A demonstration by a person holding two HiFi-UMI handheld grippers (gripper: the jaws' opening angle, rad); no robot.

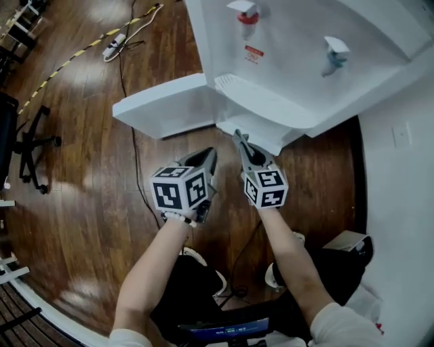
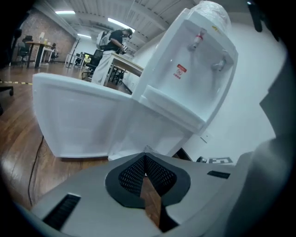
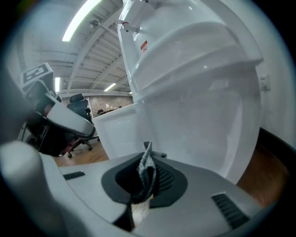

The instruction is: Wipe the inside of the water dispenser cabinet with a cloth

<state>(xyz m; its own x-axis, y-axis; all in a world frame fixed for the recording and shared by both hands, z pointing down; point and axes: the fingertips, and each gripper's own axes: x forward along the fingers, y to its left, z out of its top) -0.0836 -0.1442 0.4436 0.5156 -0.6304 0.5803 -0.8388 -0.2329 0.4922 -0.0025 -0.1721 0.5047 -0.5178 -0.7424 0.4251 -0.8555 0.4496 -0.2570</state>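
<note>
Far left of the water dispenser (image 1: 305,61), a black office chair (image 1: 32,144) stands on the wooden floor (image 1: 88,203). A yellow-and-black striped strip (image 1: 68,62) runs towards a power strip (image 1: 112,46) beyond it. The cabinet door (image 1: 163,108) is swung open to the dispenser's left, a white panel jutting out over the floor.

The left gripper (image 1: 210,157) is held just in front of that door and left of the dispenser's lower front. In the left gripper view its jaws are closed tip to tip with nothing between them, and only floor shows through the gap behind the tips.

The right gripper (image 1: 239,137) is just beside it, nearer the dispenser, with its tip up against the lower front edge under the drip tray (image 1: 261,101). I cannot tell whether it touches. Its jaws are clamped on the cloth (image 3: 147,169), a grey strip bunched between the pads with a twisted end poking out past the tips towards the white cabinet.

Higher on the dispenser's face are the red tap (image 1: 247,17) and, further right, the blue tap (image 1: 334,54). Right of the dispenser a socket (image 1: 401,135) sits on the white wall.
</note>
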